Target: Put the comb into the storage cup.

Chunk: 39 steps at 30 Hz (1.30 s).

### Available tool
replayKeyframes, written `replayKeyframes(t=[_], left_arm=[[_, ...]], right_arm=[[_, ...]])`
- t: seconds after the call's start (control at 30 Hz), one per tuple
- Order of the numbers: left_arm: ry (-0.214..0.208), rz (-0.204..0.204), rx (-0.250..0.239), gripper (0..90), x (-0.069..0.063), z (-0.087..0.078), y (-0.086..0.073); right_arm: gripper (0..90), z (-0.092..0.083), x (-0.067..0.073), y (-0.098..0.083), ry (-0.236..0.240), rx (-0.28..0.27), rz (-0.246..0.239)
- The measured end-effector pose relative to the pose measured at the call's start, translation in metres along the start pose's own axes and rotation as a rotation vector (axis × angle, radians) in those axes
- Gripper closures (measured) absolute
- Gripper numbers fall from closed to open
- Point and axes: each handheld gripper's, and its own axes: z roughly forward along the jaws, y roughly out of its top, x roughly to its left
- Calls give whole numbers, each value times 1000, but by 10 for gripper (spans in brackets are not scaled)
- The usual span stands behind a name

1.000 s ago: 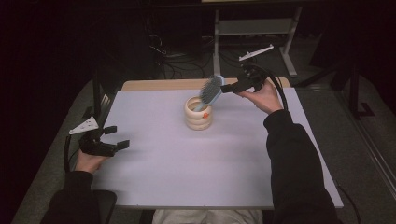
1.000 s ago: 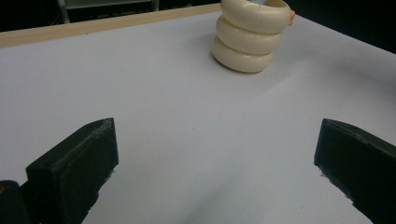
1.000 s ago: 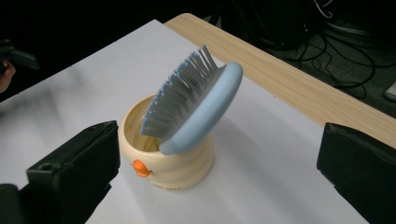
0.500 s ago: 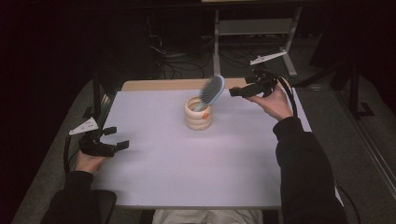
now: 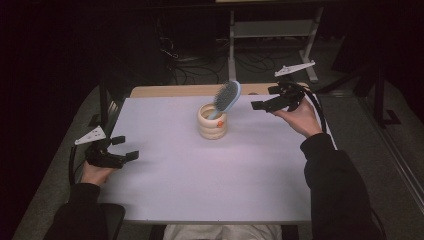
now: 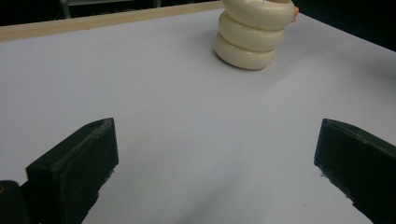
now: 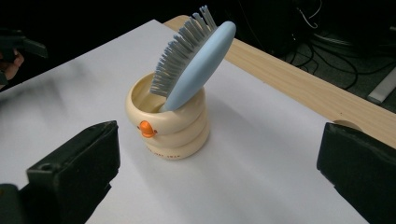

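Observation:
A cream ringed cup (image 5: 212, 125) with an orange dot stands at the middle back of the white table (image 5: 200, 190). A light blue hairbrush (image 5: 227, 96) leans in it, handle down and bristled head up. My right gripper (image 5: 262, 98) hangs open to the right of the brush, apart from it. In the right gripper view the cup (image 7: 168, 126) and brush (image 7: 198, 60) sit ahead of the right gripper (image 7: 219, 172). My left gripper (image 5: 127, 147) rests open at the table's left edge. In the left gripper view the left gripper (image 6: 215, 172) holds nothing, with the cup (image 6: 252, 35) far ahead.
A wooden strip (image 5: 170, 91) runs along the table's back edge. Behind it, cables and a metal stand (image 5: 270, 30) sit on the dark floor. A hand with the left gripper (image 7: 14, 46) shows far off in the right gripper view.
My right gripper has drawn away to the right from the brush head. The brush stays leaning in the cup. The left gripper has not moved.

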Motion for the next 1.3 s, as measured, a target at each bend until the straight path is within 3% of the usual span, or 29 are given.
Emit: replayKeyframes(t=[0.43,1.3], left_arm=[[3,1,0,0,-1,1,0],[4,4,0,0,-2,1,0]], right_arm=[[0,-10,7,-21,-26,4,-16],[0,-47,1,-77,-76,-42,33]])
